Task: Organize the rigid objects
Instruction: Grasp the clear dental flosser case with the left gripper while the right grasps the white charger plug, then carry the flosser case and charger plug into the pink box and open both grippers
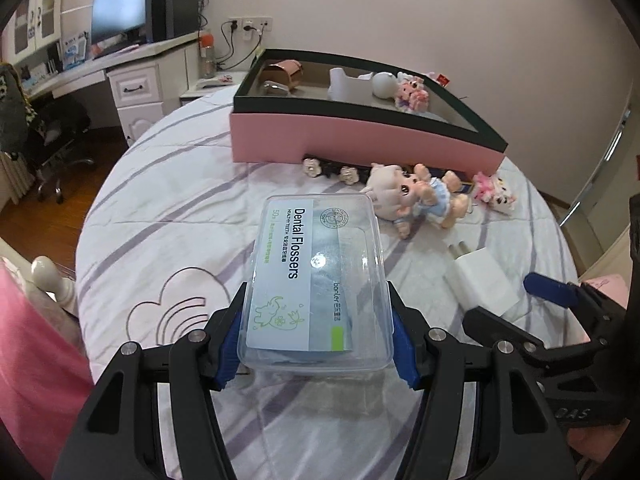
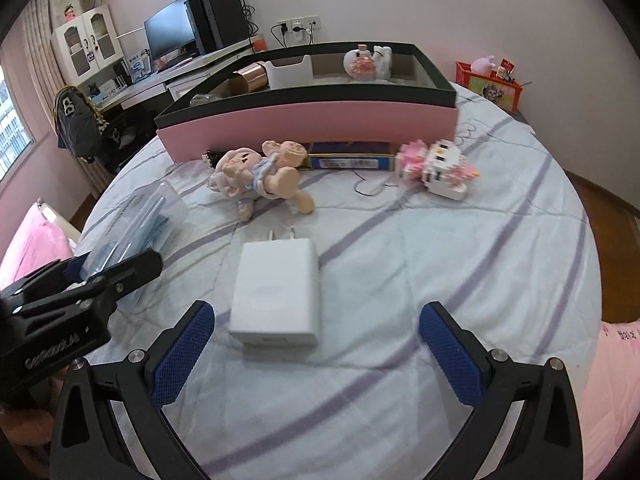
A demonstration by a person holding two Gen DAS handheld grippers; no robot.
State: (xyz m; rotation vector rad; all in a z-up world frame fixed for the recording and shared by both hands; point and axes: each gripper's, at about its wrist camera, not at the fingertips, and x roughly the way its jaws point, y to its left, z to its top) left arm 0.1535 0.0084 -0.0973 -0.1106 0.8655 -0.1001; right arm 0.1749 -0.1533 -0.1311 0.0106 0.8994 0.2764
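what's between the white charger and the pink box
In the right wrist view, a doll lies on the bed between the white charger and the pink box, with a blue box behind it.

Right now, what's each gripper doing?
Left gripper: shut on the dental flosser box.
Right gripper: open, holding nothing, fingers either side of the white charger.
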